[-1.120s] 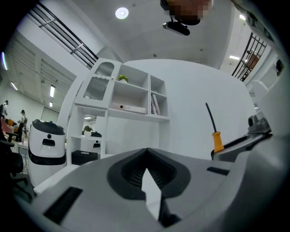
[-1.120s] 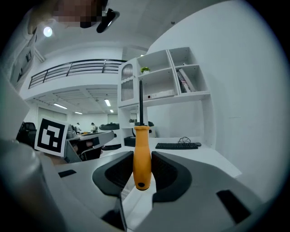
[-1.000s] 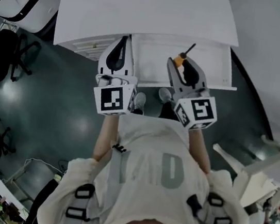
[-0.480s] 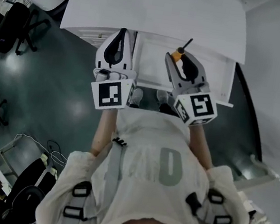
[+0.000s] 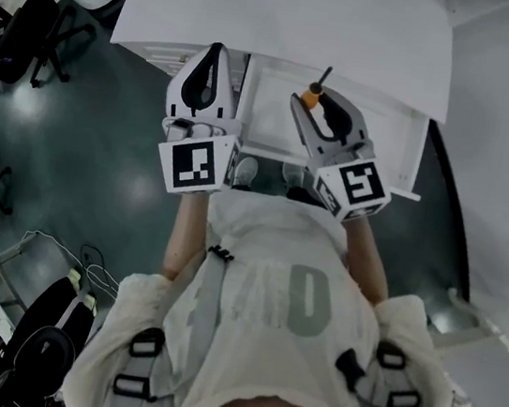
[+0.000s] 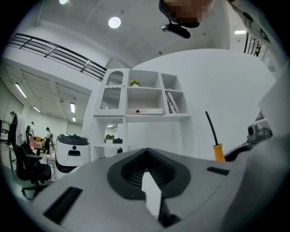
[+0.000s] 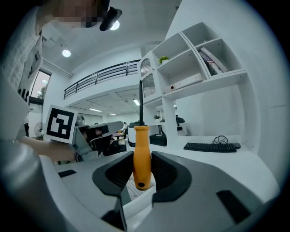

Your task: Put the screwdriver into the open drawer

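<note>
Two grippers seen | orange-handled, black-shafted screwdriver [image 5: 313, 94] is clamped in right gripper [image 5: 320, 106] above open white drawer [image 5: 390, 133] | left gripper [image 5: 212, 53], at its 9 o'clock, is closed, empty.

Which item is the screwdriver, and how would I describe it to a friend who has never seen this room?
Start at the white desk with its open drawer. Over that drawer, the right gripper has its jaws closed on the screwdriver. It is the only orange thing there: a stubby orange handle with a thin black shaft sticking out beyond the jaws.
</note>
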The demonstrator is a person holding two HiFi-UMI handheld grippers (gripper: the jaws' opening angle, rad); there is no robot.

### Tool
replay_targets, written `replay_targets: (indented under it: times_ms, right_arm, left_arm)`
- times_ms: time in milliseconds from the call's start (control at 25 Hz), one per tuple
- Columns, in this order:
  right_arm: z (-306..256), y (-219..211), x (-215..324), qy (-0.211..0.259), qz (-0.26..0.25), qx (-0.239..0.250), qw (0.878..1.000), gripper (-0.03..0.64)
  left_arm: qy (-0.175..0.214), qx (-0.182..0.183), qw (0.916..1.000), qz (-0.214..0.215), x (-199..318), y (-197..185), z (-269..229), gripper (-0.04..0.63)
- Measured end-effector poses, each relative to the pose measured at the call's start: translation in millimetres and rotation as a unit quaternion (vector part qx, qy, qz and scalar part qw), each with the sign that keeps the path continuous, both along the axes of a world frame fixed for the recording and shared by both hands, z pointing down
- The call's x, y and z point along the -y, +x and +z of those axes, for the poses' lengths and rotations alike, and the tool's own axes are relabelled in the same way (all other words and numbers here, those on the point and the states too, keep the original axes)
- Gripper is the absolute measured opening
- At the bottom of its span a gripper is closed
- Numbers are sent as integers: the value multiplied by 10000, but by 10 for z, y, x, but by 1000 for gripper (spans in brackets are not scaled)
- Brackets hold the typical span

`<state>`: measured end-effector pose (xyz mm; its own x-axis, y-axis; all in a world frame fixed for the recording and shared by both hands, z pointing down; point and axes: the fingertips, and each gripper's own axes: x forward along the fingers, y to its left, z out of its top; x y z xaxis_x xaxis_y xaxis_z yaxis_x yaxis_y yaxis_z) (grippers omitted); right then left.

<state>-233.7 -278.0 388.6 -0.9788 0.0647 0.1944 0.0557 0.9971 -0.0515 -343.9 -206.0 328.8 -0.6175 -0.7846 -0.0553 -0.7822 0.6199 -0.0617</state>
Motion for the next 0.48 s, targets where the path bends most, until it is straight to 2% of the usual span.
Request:
replay_targets:
  times_ms: [280,480]
  right_arm:
    - [289,-92,-70,152,-535,-485,9973,117]
    - [649,-116,-125,504,-917,-1024,9892,117]
  left_arm:
    - [-80,-99,9997,-212,-69,-32,45,5]
    - [-146,-56,9993,-340,-130,-57,72,5]
